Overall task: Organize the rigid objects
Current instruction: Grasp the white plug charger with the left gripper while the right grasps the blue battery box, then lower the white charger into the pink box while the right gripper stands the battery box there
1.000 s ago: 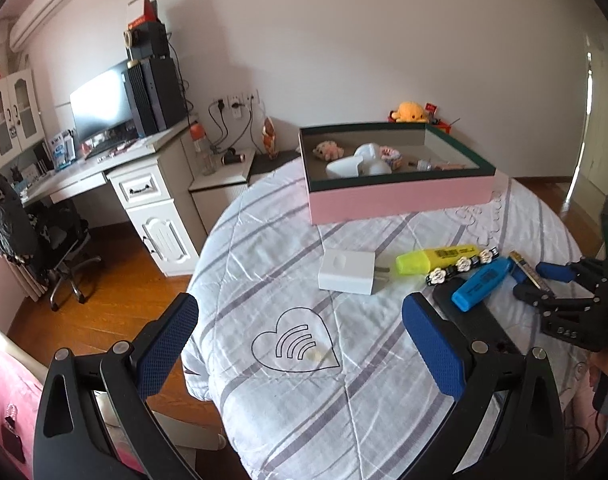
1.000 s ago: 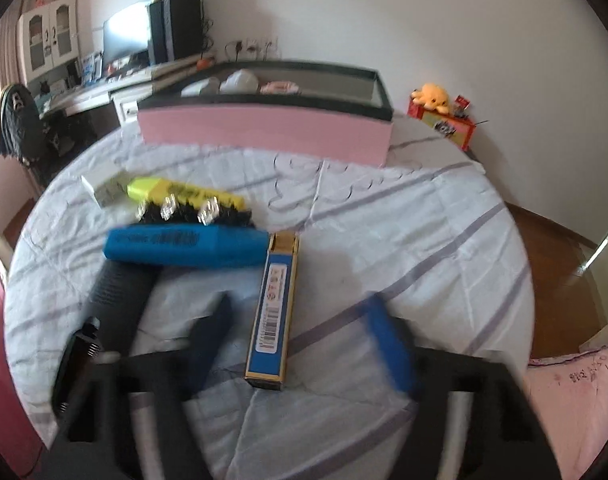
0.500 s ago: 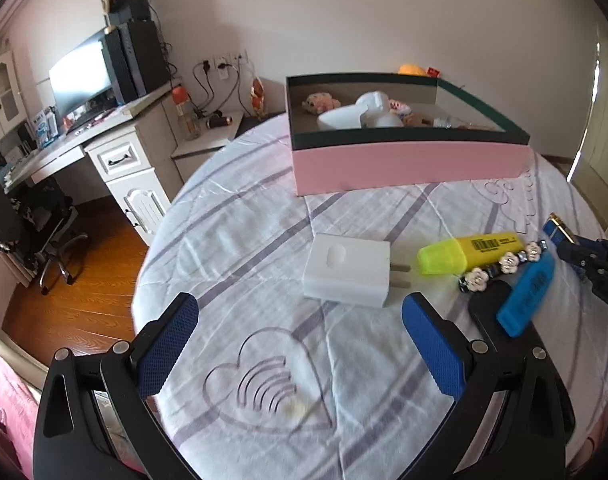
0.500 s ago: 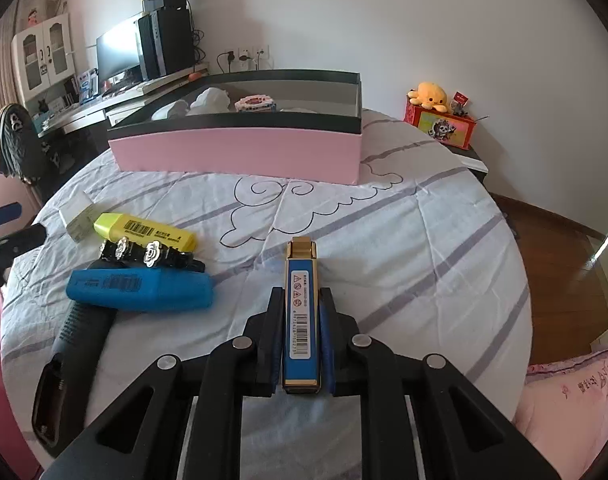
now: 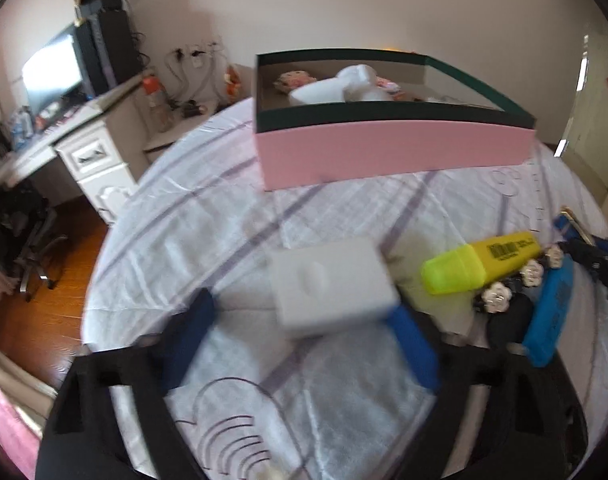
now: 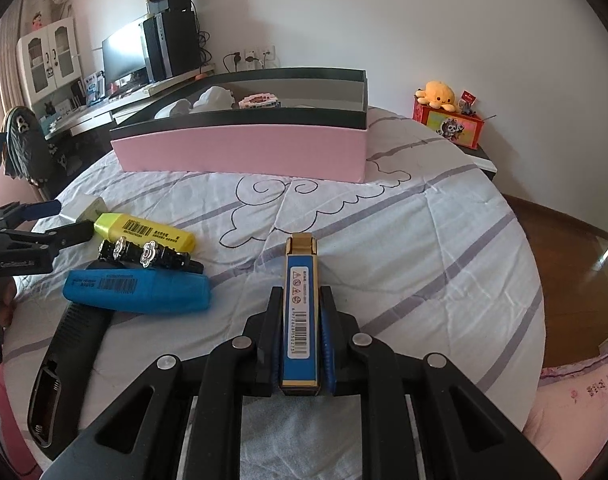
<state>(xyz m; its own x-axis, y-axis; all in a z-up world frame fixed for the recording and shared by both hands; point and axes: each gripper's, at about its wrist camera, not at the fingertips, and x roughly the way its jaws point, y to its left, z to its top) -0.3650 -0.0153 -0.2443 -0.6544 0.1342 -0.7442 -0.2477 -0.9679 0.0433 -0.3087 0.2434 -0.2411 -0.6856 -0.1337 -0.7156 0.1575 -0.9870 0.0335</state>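
My right gripper (image 6: 300, 300) is shut on a blue and gold lighter (image 6: 299, 304) and holds it just above the bedspread. My left gripper (image 5: 304, 320) is open, its blue pads on either side of a white charger block (image 5: 332, 286), close to it; the view is blurred. The pink box (image 5: 392, 156) with a dark rim stands behind and holds several items; it also shows in the right wrist view (image 6: 243, 146). A yellow highlighter (image 6: 143, 232), a black flowered hair clip (image 6: 147, 256) and a blue highlighter (image 6: 135, 292) lie left of the lighter.
A black hair clipper (image 6: 67, 352) lies at the table's left front. The round table has a white striped cover (image 6: 384, 240). A desk with a monitor (image 6: 123, 56) is at the back left. An orange plush on a red box (image 6: 448, 120) sits at the right.
My left gripper moved forward to the white charger and its jaws have narrowed around it. My right gripper, shut on the lighter, has lifted it slightly and stayed shut.
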